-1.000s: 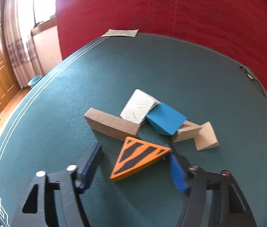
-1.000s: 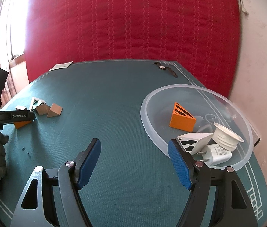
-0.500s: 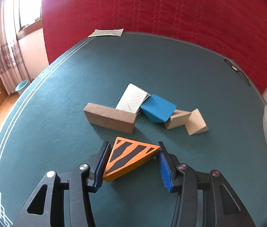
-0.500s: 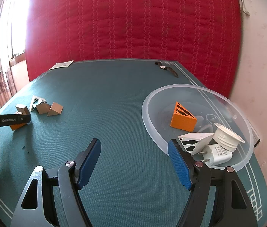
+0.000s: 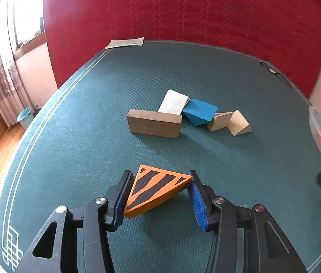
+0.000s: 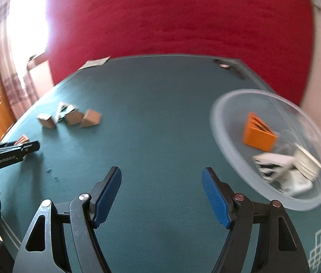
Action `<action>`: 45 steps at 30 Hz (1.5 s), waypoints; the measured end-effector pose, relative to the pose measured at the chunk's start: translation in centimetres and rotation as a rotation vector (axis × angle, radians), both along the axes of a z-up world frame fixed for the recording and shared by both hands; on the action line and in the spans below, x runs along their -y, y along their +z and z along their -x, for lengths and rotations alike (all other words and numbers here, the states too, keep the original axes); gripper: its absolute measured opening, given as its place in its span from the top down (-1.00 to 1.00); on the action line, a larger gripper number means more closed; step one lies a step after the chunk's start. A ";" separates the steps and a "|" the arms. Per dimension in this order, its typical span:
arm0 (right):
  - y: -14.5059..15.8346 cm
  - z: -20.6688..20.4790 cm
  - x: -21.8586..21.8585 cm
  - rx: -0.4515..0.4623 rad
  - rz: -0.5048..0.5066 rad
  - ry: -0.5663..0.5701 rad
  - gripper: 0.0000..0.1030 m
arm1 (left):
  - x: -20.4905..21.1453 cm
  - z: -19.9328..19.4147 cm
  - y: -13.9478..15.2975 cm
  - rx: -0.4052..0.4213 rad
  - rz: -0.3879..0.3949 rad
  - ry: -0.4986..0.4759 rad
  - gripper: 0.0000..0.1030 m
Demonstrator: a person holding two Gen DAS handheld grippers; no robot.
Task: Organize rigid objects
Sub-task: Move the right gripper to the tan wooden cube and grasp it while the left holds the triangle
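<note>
One orange striped wedge (image 5: 158, 191) sits clamped between the pads of the left gripper (image 5: 158, 195), its long axis running across the jaws, the sharp tip against the right pad and the broad end against the left. It appears lifted just clear of the green table (image 5: 228, 72). The clear bowl (image 6: 231, 157) lies well to the right, so the carry should go rightward. Between wedge and bowl the right gripper (image 6: 161, 193) hovers with its fingers spread, holding nothing. More blocks (image 5: 153, 122) lie farther back.
</note>
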State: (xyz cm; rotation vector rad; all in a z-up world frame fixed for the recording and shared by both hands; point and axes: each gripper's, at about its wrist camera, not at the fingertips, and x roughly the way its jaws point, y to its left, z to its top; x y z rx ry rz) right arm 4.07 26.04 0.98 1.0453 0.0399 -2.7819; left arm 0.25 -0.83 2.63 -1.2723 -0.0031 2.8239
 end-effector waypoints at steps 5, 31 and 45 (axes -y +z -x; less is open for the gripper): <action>0.2 2.2 2.5 0.040 0.075 0.137 -0.44 | 0.2 -0.4 0.4 -0.016 -0.009 -0.011 0.01; 0.1 15.7 11.6 0.196 0.268 0.382 -0.44 | 0.5 -0.7 -0.7 0.016 -0.026 -0.056 -0.14; -1.6 10.7 10.7 0.201 0.159 0.501 -0.40 | 1.5 -1.3 -0.9 0.010 -0.010 -0.038 -0.25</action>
